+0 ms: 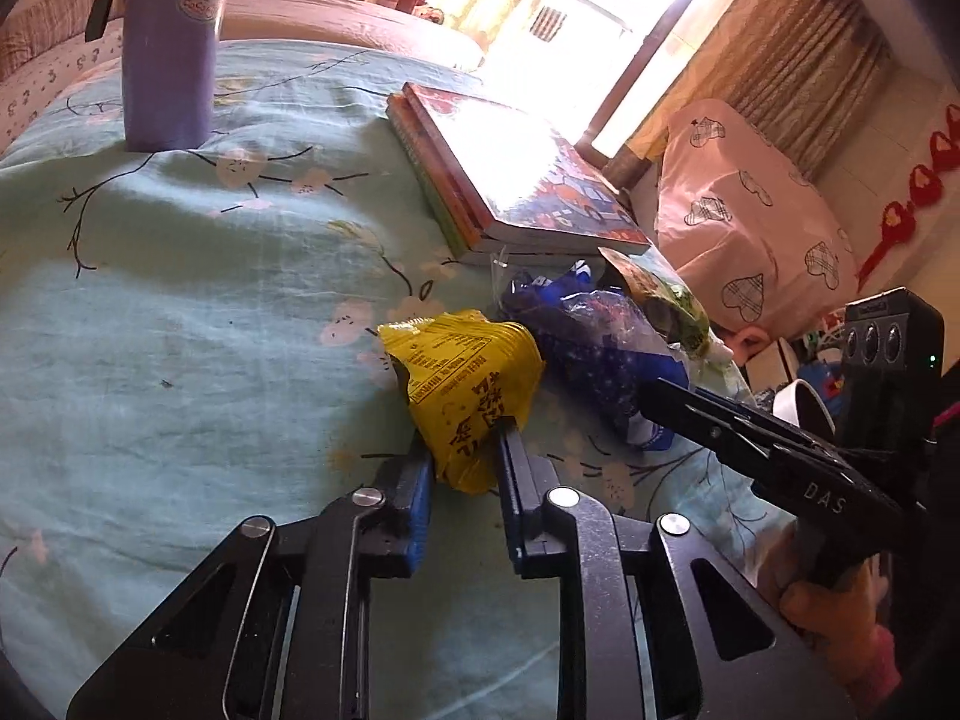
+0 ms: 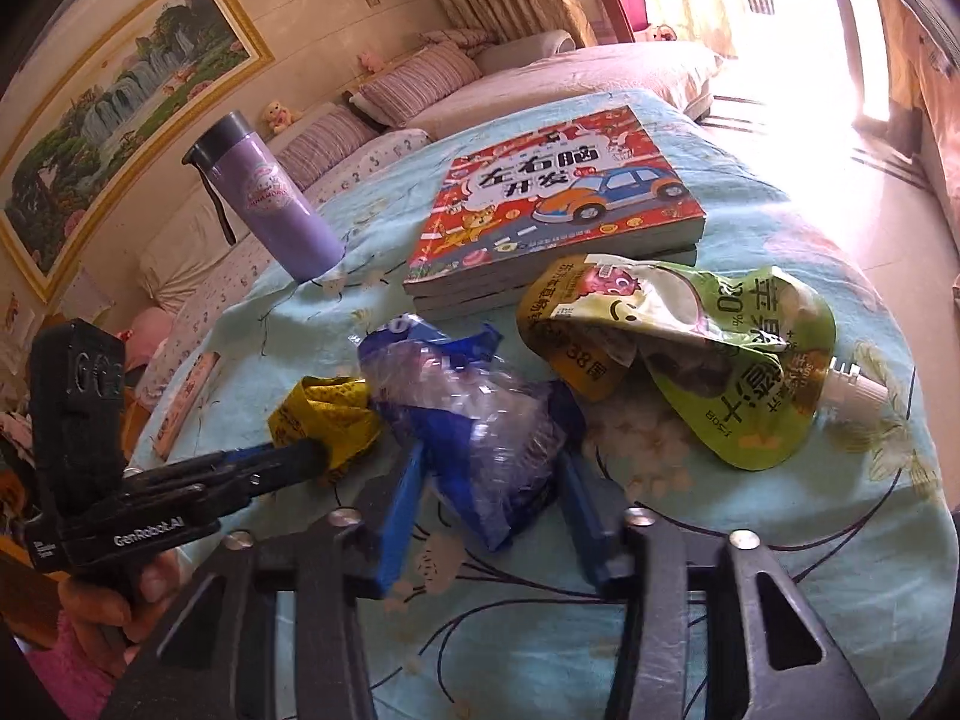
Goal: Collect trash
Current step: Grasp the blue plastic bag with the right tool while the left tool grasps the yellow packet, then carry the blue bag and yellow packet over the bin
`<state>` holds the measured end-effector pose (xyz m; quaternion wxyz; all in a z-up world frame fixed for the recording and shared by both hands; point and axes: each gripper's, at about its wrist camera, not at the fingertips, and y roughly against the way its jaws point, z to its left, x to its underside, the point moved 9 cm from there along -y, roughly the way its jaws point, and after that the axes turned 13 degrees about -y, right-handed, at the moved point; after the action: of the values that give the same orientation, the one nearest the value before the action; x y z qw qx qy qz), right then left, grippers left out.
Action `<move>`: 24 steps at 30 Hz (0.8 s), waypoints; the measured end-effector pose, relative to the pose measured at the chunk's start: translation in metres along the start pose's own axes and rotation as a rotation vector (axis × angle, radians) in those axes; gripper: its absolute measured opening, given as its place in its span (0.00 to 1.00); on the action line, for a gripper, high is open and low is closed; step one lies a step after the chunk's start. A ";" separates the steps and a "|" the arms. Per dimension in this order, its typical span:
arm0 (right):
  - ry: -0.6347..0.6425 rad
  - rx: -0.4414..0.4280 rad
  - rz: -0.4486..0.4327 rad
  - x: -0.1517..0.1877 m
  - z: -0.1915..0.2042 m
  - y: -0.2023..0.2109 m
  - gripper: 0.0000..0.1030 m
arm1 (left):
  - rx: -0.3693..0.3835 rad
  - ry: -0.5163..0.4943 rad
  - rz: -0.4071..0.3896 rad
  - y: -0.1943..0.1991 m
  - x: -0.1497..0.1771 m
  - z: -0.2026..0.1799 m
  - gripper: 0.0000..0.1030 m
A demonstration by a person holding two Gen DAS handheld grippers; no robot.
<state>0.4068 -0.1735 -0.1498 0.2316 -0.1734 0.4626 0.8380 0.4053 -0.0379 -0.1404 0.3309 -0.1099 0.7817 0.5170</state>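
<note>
A crumpled yellow wrapper (image 1: 462, 372) lies on the pale green flowered tablecloth (image 1: 180, 312), and my left gripper (image 1: 465, 456) is shut on its near end. In the right wrist view the same left gripper (image 2: 318, 456) comes in from the left and pinches the yellow wrapper (image 2: 327, 408). My right gripper (image 2: 492, 480) is shut on a crushed blue and clear plastic wrapper (image 2: 474, 414), with a blue pad pressing on each side. In the left wrist view the right gripper (image 1: 651, 399) reaches the blue wrapper (image 1: 594, 342) from the right. A green spouted juice pouch (image 2: 720, 372) lies loose just beyond it.
A stack of children's books (image 2: 552, 210) lies behind the trash. A tall purple bottle (image 2: 270, 210) stands at the back left of the round table. Beyond the table's edge are a sofa with striped cushions (image 2: 414, 78) and a pink covered object (image 1: 750, 216).
</note>
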 end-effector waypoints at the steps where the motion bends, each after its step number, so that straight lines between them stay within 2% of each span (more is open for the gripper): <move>1: 0.003 0.006 -0.005 0.001 0.000 0.003 0.35 | 0.002 -0.010 0.002 0.002 0.001 -0.003 0.05; 2: 0.002 0.015 -0.010 0.004 0.000 0.008 0.30 | 0.007 -0.013 0.004 0.004 0.003 -0.007 0.04; 5: -0.022 0.012 -0.017 0.011 -0.003 0.022 0.27 | 0.008 -0.015 -0.004 0.017 0.007 -0.015 0.04; 14: -0.075 -0.023 -0.087 0.049 -0.010 0.093 0.25 | 0.030 -0.045 -0.035 0.061 0.044 -0.074 0.04; 24: -0.105 0.029 -0.165 0.087 -0.045 0.168 0.25 | 0.090 -0.086 0.000 0.054 0.083 -0.161 0.04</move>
<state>0.2453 -0.2702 -0.0998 0.3265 -0.1632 0.4460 0.8172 0.2497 -0.1416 -0.1130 0.3685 -0.0725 0.7894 0.4855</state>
